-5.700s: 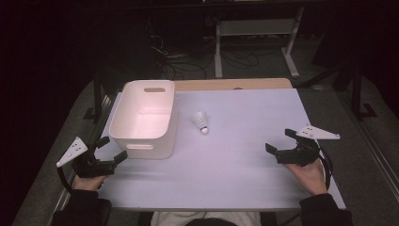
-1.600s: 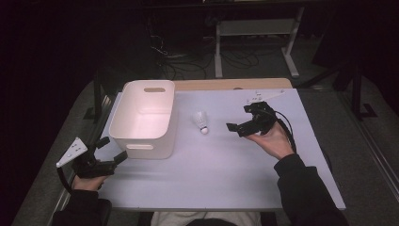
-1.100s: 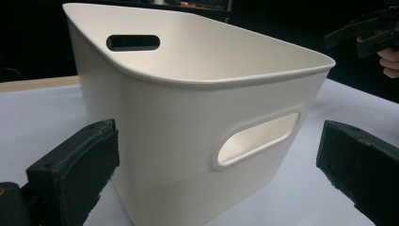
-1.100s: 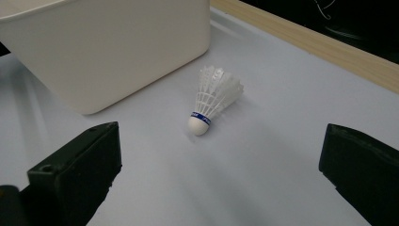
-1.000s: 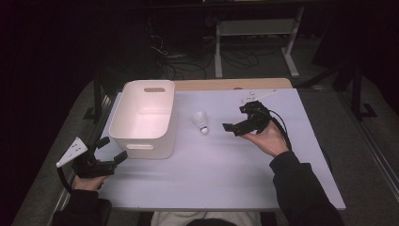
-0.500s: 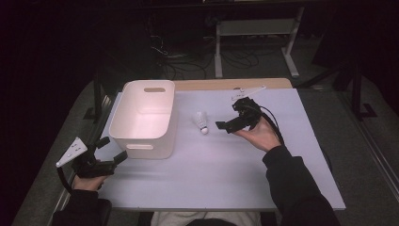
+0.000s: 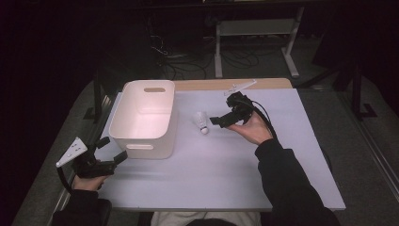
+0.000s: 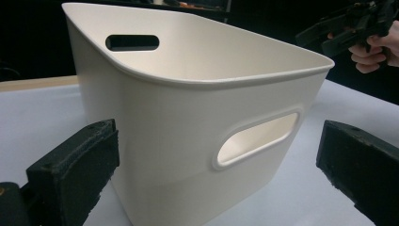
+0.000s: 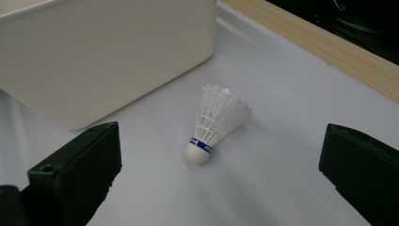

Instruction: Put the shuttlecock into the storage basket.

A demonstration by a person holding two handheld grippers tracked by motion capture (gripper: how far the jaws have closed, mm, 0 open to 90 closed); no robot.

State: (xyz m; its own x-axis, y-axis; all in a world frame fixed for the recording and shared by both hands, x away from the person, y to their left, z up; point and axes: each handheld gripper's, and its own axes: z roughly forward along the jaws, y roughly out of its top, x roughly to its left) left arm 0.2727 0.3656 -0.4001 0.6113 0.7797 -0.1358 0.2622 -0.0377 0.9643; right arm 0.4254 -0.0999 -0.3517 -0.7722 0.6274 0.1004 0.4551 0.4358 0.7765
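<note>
Your right gripper (image 9: 221, 188) is spread wide, with the shuttlecock (image 9: 214, 123) lying ahead of the gap and touching neither jaw.

It lies on its side on the white table (image 7: 226, 165), cork toward you, feathers away, just beside the white bin (image 7: 143, 117). In the high view the jaw tips seem just short of it, though that is hard to judge. Your left gripper (image 8: 221, 183) is also wide open, facing the bin's near handle wall.
</note>
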